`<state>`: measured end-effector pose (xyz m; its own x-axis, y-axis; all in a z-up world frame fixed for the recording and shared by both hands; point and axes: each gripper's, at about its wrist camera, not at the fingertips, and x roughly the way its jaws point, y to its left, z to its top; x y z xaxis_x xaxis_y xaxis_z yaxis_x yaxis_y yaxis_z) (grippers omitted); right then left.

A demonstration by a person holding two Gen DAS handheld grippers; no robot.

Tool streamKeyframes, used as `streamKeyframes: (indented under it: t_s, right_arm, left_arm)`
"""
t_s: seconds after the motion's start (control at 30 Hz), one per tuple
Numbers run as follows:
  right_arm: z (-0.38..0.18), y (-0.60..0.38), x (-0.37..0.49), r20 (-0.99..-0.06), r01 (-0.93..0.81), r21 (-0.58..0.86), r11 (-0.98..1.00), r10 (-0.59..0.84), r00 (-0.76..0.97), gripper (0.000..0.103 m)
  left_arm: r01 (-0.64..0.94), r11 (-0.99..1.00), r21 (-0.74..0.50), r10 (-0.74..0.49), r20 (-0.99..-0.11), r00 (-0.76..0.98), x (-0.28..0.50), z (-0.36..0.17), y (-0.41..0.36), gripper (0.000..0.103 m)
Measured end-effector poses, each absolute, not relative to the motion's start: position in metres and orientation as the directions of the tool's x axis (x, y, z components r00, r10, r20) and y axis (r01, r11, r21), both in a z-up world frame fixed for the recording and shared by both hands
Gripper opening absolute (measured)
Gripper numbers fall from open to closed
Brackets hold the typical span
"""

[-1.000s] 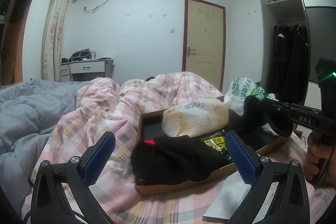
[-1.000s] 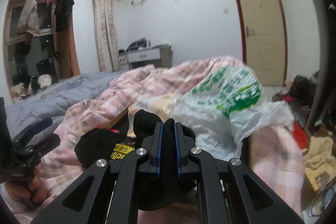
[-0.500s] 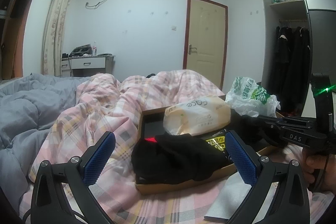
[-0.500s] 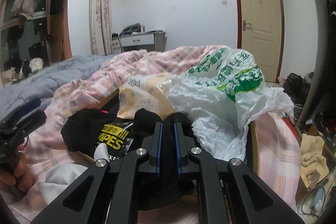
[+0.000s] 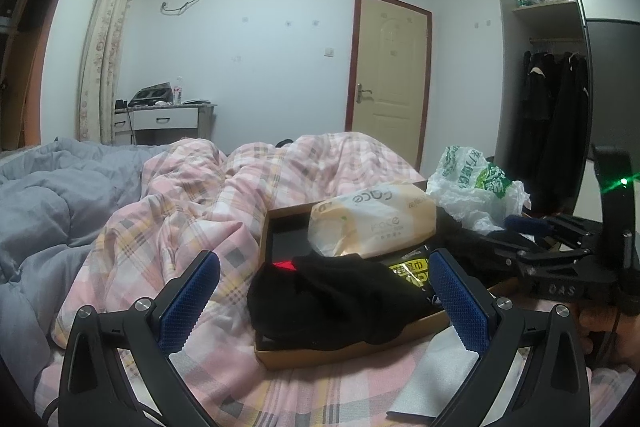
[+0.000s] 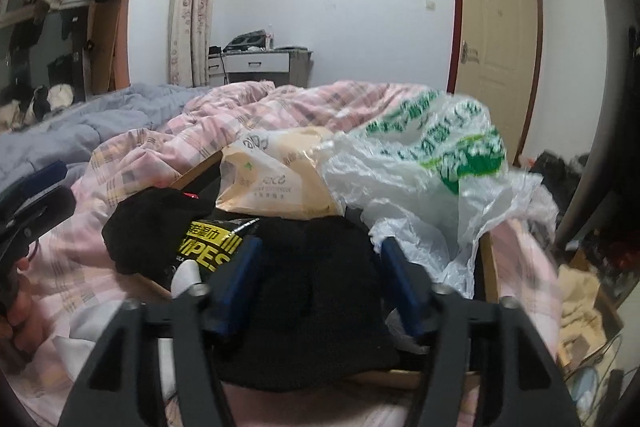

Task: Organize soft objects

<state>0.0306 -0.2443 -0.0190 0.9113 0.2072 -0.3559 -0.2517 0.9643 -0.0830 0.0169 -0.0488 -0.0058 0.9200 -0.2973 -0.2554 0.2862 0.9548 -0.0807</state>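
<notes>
A brown cardboard box (image 5: 340, 354) lies on the pink plaid bed. It holds a black cloth (image 5: 340, 301), a beige tissue pack (image 5: 372, 219), a yellow-black wipes pack (image 5: 410, 269) and a white-green plastic bag (image 5: 474, 187). My left gripper (image 5: 324, 301) is open and empty, just in front of the box. My right gripper (image 6: 320, 277) is open over a second black cloth (image 6: 316, 303) lying in the box's near corner; its fingers stand on either side of the cloth. The wipes pack (image 6: 208, 245), tissue pack (image 6: 276, 179) and plastic bag (image 6: 432, 163) lie beyond it.
A pink plaid quilt (image 5: 192, 203) and a grey duvet (image 5: 48, 203) cover the bed. A white sheet (image 5: 436, 379) lies beside the box. A door (image 5: 390, 87) and wardrobe (image 5: 552, 115) stand behind. Clutter lies on the floor at the right (image 6: 580, 291).
My right gripper lowered the black cloth into the box and opened, letting go of it. The left gripper stayed open and barely moved.
</notes>
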Motion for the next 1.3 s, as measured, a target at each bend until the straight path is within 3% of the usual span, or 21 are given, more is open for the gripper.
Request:
streamKeyframes:
  t_s: [0.1,0.33,1.3]
  right_arm:
    - [-0.019,-0.240,0.025,-0.335,-0.240,-0.130,0.962,0.186,0.924,0.083]
    - [-0.018,-0.230,0.027,-0.326,-0.224,-0.191,0.956,0.153,0.933,0.090]
    - [-0.015,-0.230,0.019,-0.282,-0.244,-0.178,0.953,0.189,0.941,0.091]
  left_arm:
    - [0.286,0.955,-0.071,-0.295,-0.249,0.922,0.016,-0.007,-0.050,0.103]
    - [0.287,0.956,-0.066,-0.294,-0.247,0.923,0.015,-0.007,-0.051,0.103]
    - [0.278,0.959,-0.048,-0.282,-0.241,0.929,0.012,-0.004,-0.056,0.103]
